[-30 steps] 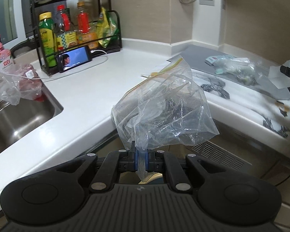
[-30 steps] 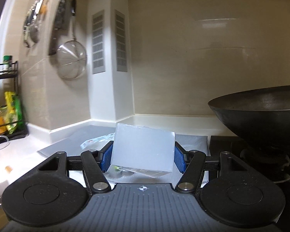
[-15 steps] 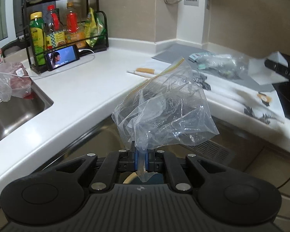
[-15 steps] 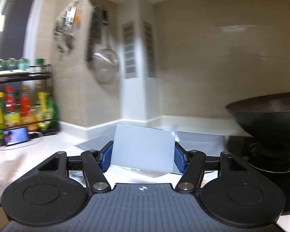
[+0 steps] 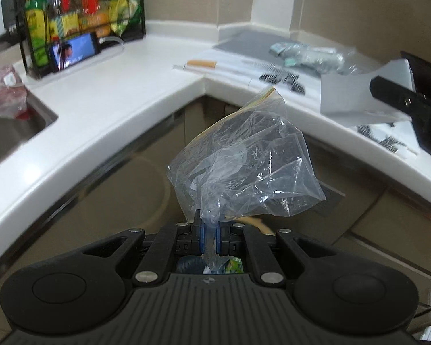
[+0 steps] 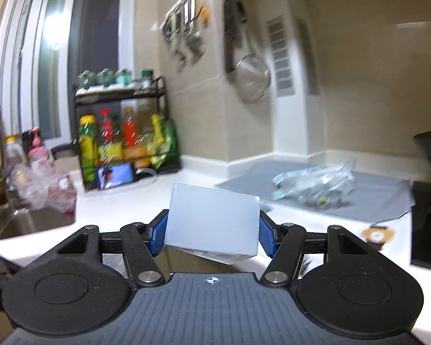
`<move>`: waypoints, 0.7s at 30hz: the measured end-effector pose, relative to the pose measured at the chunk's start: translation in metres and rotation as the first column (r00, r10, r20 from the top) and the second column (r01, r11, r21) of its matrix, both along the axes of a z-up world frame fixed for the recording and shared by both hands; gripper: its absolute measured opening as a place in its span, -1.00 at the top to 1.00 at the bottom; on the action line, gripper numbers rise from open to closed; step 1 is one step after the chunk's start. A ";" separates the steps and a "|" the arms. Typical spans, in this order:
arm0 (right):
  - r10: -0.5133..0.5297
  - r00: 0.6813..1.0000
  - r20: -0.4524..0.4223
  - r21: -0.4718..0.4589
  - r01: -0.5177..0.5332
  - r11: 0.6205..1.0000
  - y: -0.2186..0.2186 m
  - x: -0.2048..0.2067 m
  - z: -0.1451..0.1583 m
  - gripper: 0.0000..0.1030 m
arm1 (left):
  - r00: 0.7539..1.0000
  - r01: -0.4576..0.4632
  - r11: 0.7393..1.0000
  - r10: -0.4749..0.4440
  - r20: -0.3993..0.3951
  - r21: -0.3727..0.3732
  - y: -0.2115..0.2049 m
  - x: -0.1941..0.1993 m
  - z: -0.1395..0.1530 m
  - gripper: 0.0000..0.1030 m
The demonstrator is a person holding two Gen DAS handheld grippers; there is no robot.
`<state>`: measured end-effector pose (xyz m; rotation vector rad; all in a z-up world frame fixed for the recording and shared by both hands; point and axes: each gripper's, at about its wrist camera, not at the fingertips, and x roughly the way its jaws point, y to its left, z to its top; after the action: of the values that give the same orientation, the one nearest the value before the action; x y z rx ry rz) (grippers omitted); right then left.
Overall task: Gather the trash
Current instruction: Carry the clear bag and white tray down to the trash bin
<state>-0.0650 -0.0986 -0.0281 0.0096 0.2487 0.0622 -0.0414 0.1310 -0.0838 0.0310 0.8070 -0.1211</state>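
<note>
My left gripper (image 5: 209, 235) is shut on a crumpled clear plastic bag (image 5: 244, 166), held in front of the counter's inner corner and above the floor. Below its fingers a bin with green and dark trash (image 5: 232, 266) shows partly. My right gripper (image 6: 212, 234) is shut on a white box (image 6: 212, 224), pressed between both blue pads. The same white box (image 5: 362, 92) and right gripper (image 5: 393, 97) appear at the right in the left wrist view, over the counter edge. More clear plastic wrapping (image 6: 313, 187) lies on a grey mat (image 6: 373, 198).
A white L-shaped counter (image 5: 129, 92) holds a black rack of bottles (image 5: 80, 20), a phone (image 5: 74, 50), a cigarette-like stick (image 5: 201, 63) and dark scraps (image 5: 281, 79). The sink (image 5: 11, 135) with a bagged item is left. A black stove top (image 6: 428, 224) and wok edge are right.
The left gripper sank and tipped downward with the bag, revealing the bin below. The right gripper swung left with the box, from facing the wok toward the bottle rack.
</note>
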 end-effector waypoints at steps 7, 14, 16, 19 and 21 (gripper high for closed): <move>0.024 0.991 -0.132 -0.012 -0.025 1.000 0.014 0.009 -0.039 -0.26 | 0.996 -0.026 0.999 0.029 -0.081 0.038 0.009 0.011 -0.024 0.86; 0.033 0.968 -0.247 -0.039 -0.044 0.998 0.021 0.020 -0.076 -0.26 | 0.989 -0.027 0.997 0.037 -0.141 0.068 0.010 0.021 -0.056 0.86; 0.033 0.963 -0.268 -0.036 -0.045 0.998 0.021 0.023 -0.082 -0.26 | 0.986 -0.028 0.997 0.039 -0.164 0.068 0.010 0.025 -0.064 0.86; 0.028 0.956 -0.291 -0.039 -0.041 0.998 0.020 0.027 -0.088 -0.26 | 0.978 -0.033 0.998 0.045 -0.203 0.061 0.010 0.031 -0.074 0.86; 0.028 0.952 -0.305 -0.041 -0.043 0.998 0.020 0.029 -0.092 -0.27 | 0.973 -0.034 0.998 0.047 -0.227 0.060 0.010 0.034 -0.080 0.86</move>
<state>-0.0363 -0.0782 -0.1202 -0.0324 0.5593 0.0908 -0.0070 0.1411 -0.1636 0.0540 1.0403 -0.0637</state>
